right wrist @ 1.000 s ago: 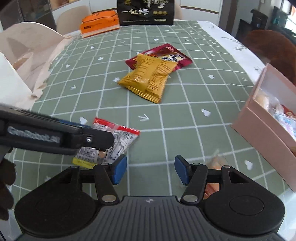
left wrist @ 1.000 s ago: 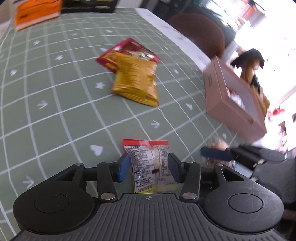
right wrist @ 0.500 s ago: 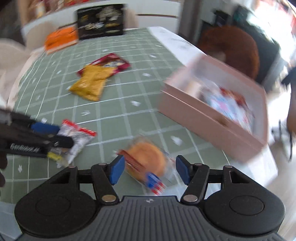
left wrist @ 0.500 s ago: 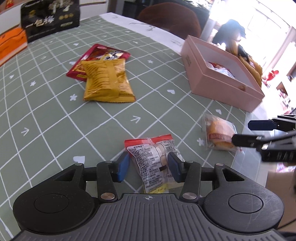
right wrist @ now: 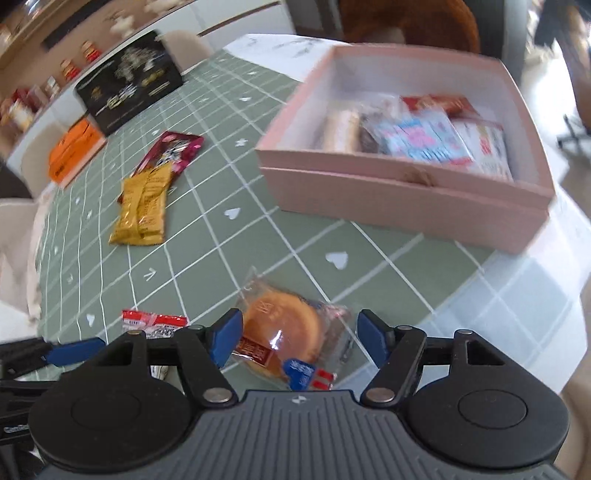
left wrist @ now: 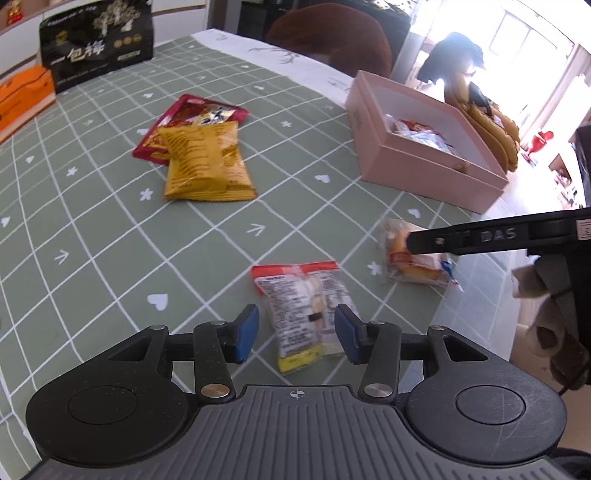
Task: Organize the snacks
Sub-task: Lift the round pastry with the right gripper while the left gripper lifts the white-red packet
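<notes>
Your counter (left wrist: 92, 236) wears green cloth with white grid, hearts and arrows; white floral runner (left wrist: 280, 59) along far edge. Brown chair (left wrist: 332, 40) behind it, pale chair (right wrist: 14, 221) at your left in right wrist view. Bright window (left wrist: 535, 48) at far right floods room with daylight. White cabinet front (right wrist: 236, 22) and blurred shelf of jars (right wrist: 33, 99) at back wall

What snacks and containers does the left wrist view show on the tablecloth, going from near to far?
Clear snack packet → wrapped round cake → yellow chip bag → red snack bag → black gift box.
</notes>
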